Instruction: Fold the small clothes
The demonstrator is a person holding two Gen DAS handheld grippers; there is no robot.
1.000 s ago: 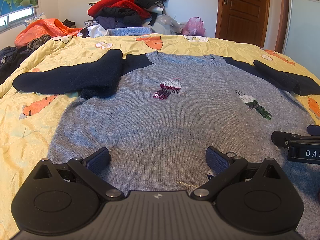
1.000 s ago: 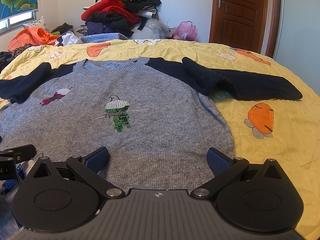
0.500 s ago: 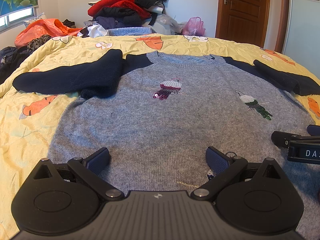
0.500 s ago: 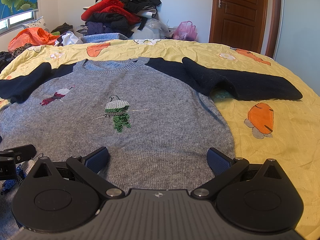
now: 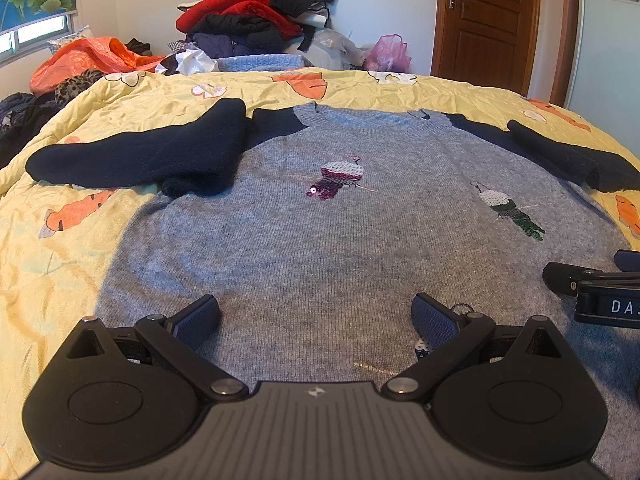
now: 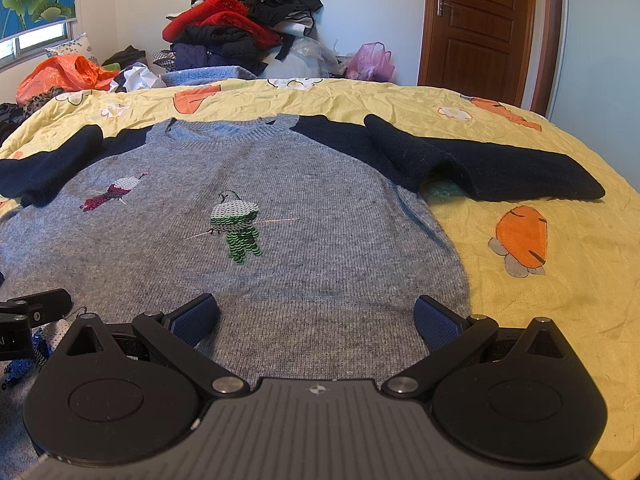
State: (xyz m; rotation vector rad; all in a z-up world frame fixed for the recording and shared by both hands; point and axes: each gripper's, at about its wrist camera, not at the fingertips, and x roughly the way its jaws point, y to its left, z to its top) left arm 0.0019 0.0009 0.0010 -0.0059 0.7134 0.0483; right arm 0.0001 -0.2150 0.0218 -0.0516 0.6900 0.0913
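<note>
A grey knit sweater (image 5: 320,248) with dark navy sleeves and sequin bird patches lies flat, front up, on a yellow bedspread (image 5: 52,256); it also shows in the right wrist view (image 6: 304,264). Its left sleeve (image 5: 136,156) and right sleeve (image 6: 492,168) are spread outward. My left gripper (image 5: 316,320) is open and empty over the hem, left of centre. My right gripper (image 6: 316,320) is open and empty over the hem's right part. Each gripper shows at the edge of the other's view.
A heap of red and black clothes (image 5: 256,12) is piled at the far side of the bed. An orange bag (image 5: 88,58) lies at the far left, a pink bag (image 5: 386,54) by the wooden door (image 5: 486,20).
</note>
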